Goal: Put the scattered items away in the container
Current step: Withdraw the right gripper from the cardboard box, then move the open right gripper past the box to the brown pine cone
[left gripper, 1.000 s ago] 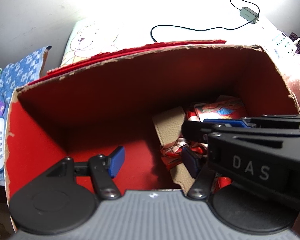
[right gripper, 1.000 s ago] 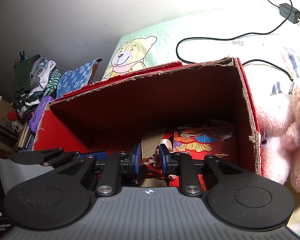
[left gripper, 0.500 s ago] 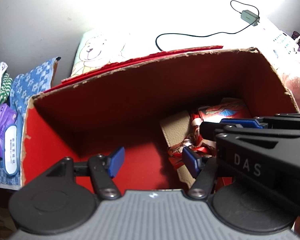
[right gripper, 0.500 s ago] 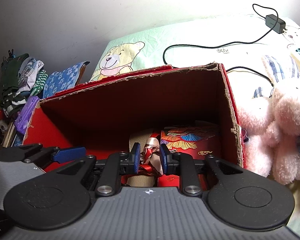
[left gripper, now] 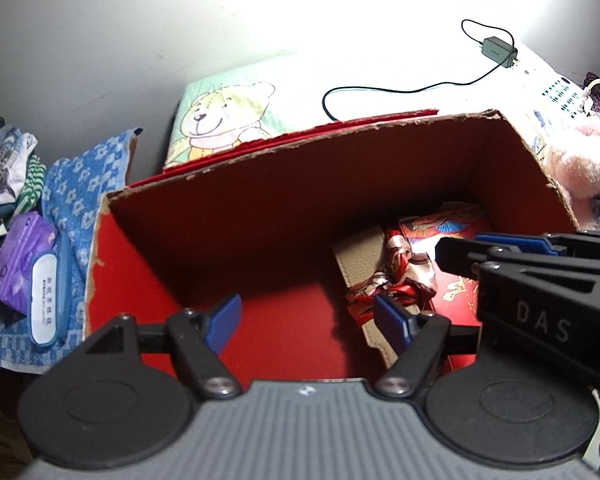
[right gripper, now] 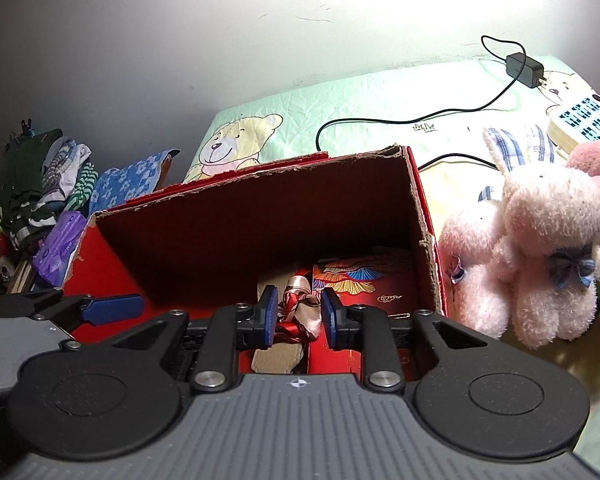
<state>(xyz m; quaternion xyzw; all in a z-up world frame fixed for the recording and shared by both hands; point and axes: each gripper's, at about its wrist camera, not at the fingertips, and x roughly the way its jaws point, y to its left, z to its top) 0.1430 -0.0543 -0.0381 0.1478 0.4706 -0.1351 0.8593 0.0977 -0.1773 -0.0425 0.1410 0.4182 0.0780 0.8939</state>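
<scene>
Now both grippers higher than second ago — box [right gripper: 260,216] sits lower mid-frame. Right gripper [right gripper: 298,316] fingers parted, scarf [right gripper: 300,306] released, lying at box bottom, lower centre. Left gripper [left gripper: 308,318] spread wide, empty — drop looks done.

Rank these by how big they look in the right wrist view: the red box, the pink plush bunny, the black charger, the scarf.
1. red box
2. pink plush bunny, well short of the box's spread
3. scarf, partly hidden behind the right gripper
4. black charger, though it lies farthest away, so it looks smaller
</scene>
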